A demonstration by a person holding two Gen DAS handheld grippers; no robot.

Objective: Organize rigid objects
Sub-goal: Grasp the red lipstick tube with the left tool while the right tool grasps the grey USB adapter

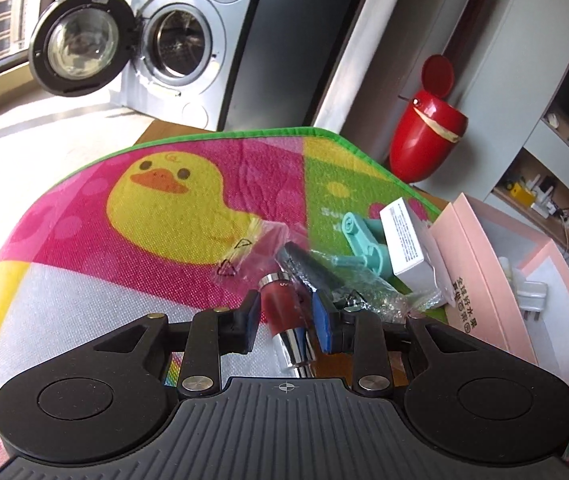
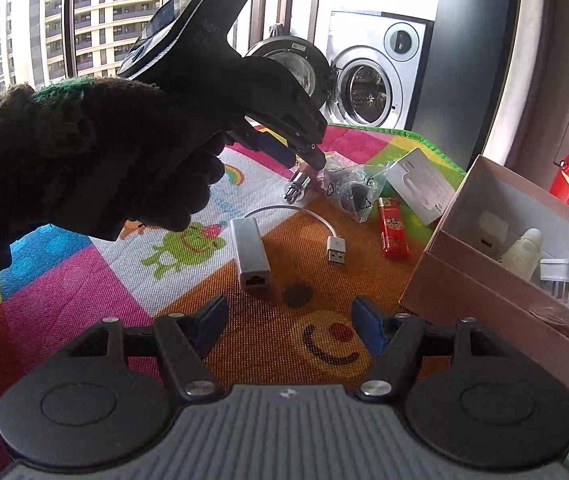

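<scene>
My left gripper is shut on a red and chrome cylinder and holds it just above the play mat; the cylinder's chrome end also shows in the right wrist view. Beside it lie a clear bag with a black item, a teal plastic part and a white box. My right gripper is open and empty above the mat. Before it lie a silver USB network adapter, a red lighter and a brown coin-like disc.
An open pink box stands at the right, holding a white bottle and a white plug. A red bin stands beyond the mat. A washing machine with its door open is behind.
</scene>
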